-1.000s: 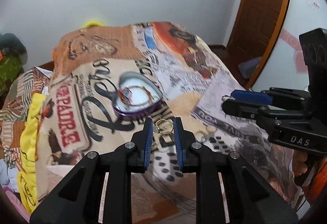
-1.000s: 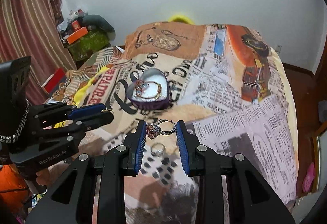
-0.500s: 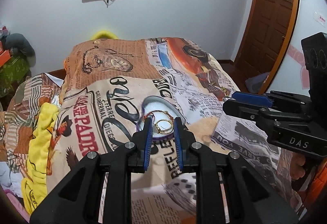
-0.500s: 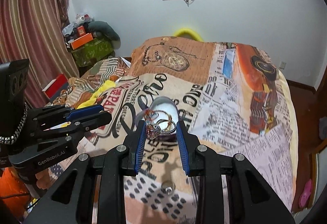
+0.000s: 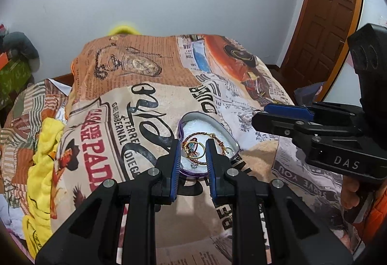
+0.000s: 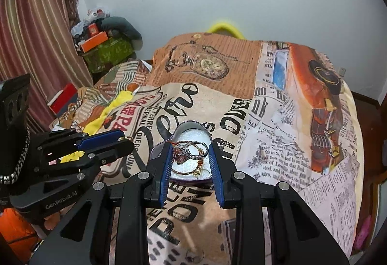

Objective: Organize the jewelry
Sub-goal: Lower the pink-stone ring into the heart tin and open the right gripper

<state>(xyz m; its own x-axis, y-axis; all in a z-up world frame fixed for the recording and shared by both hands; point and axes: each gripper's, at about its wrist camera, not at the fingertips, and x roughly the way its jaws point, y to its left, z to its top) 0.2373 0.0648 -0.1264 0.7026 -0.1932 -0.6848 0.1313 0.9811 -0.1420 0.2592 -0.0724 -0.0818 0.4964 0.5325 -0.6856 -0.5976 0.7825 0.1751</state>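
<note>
A bed (image 6: 302, 134) covered in a blanket printed with newspaper text, a pocket watch and an orange car fills both views. On it, near the middle, sits a heart-shaped box (image 6: 191, 125) with a purple wall and white lining; in the right wrist view its lobes point away from the camera. A braided bracelet (image 5: 219, 138) lies curled inside it.

The left claw (image 5: 193, 151) hangs over the box, its blue pads clamped on a thin gold ring (image 5: 193, 147), which sits crosswise between them. The right claw (image 6: 190, 156) also hangs over the box, clamped on a silver ring (image 6: 193, 149) with a large pink stone; the stone lies against the left pad and the band reaches across to the right pad, so its long axis runs side to side.

Another small ring (image 6: 194, 255) lies on the blanket nearer the camera, at the bottom of the right wrist view.
</note>
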